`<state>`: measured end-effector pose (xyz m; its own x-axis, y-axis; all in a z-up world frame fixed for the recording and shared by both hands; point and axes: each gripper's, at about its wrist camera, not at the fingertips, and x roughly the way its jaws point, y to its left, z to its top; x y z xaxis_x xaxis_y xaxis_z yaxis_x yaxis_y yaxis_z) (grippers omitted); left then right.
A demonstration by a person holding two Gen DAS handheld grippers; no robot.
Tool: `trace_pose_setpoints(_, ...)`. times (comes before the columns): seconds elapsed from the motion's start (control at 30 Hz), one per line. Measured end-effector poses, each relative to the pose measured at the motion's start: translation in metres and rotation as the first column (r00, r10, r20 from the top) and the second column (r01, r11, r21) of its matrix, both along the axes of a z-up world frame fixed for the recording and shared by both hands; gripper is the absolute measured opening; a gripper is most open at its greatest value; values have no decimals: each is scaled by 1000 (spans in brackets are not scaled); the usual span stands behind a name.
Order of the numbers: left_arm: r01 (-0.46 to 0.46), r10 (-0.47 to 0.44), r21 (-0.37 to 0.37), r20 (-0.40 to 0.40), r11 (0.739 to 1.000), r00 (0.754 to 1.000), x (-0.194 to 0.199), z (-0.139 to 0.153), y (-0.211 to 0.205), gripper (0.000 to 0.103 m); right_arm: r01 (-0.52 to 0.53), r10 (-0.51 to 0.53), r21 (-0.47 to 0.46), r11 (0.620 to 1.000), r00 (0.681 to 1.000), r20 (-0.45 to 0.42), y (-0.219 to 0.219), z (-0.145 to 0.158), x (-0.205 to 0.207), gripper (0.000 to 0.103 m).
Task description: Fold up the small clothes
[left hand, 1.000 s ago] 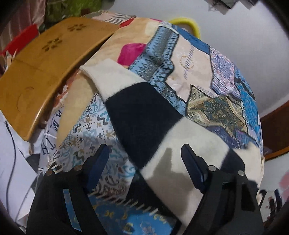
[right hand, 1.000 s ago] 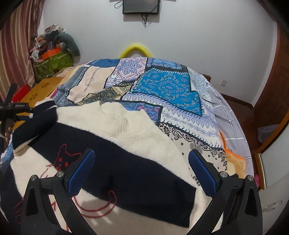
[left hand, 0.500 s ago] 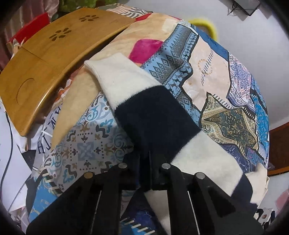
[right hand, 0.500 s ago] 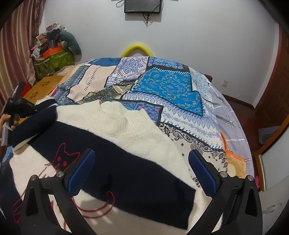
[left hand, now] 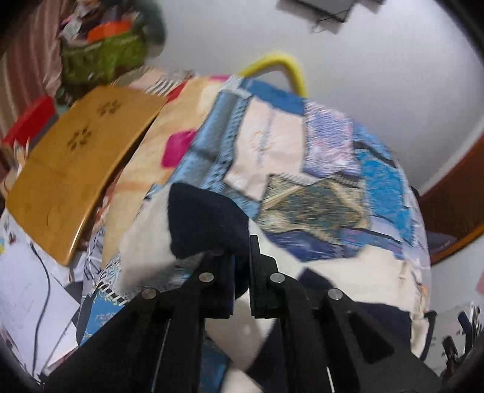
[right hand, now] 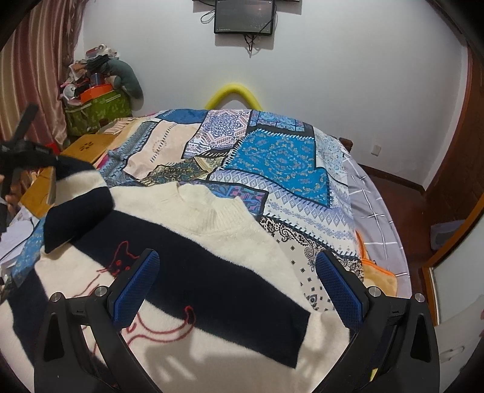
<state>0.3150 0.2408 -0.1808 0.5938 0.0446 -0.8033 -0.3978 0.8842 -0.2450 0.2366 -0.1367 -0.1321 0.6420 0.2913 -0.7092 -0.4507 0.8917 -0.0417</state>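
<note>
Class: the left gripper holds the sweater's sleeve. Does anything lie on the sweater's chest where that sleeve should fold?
Nothing visible does. The left gripper grips the sleeve, and the sweater chest is bare; the right gripper hovers above it, open.

Left wrist view: low and close over the sweater's sleeve [left hand: 205, 223] at the bed's left edge, facing along the patchwork bedspread [left hand: 317, 169] toward the white wall. Right wrist view: higher, farther back, facing the headboard wall. Shared: bedspread [right hand: 272, 157], yellow loop [right hand: 233, 92], wooden board [right hand: 87, 148], wall screen [right hand: 243, 16].
</note>
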Motion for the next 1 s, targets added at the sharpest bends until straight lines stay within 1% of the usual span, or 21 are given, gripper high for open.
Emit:
trace_pose_setpoints(0.1,59,-60,12,49,998,997,-6,29,-27,6,1,-1,2,1000,1000,-21,-6,1,1,103)
trace_pose_setpoints(0.23,153,-155,21,103,988,983,-14,60,-69,6,14,-14,20,1000,999,-42,-15,3,1,103)
trace_pose_setpoints(0.33,226,-227,24,127,974,966,-18,75,-102,6,22,-19,59,998,998,-56,-21,7,-1,103)
trace_pose_setpoints(0.4,262,-265,35,129,964,956,-19,78,-121,6,24,-18,87,996,998,-63,-25,9,-3,103)
trace_pose_setpoints(0.57,342,-349,76,107,937,931,-20,72,-176,6,16,-6,128,992,997,-78,-27,11,-8,103)
trace_pose_setpoints(0.73,409,-412,49,73,911,908,-17,51,-212,6,-1,11,119,993,996,-89,-22,7,-12,103)
trace_pose_setpoints(0.83,440,-442,49,43,897,896,-18,37,-231,6,-13,24,115,993,995,-99,-21,5,-14,103)
trace_pose_setpoints(1.0,477,-478,38,4,878,879,-24,24,-246,6,-22,38,128,992,991,-126,-15,0,-16,103)
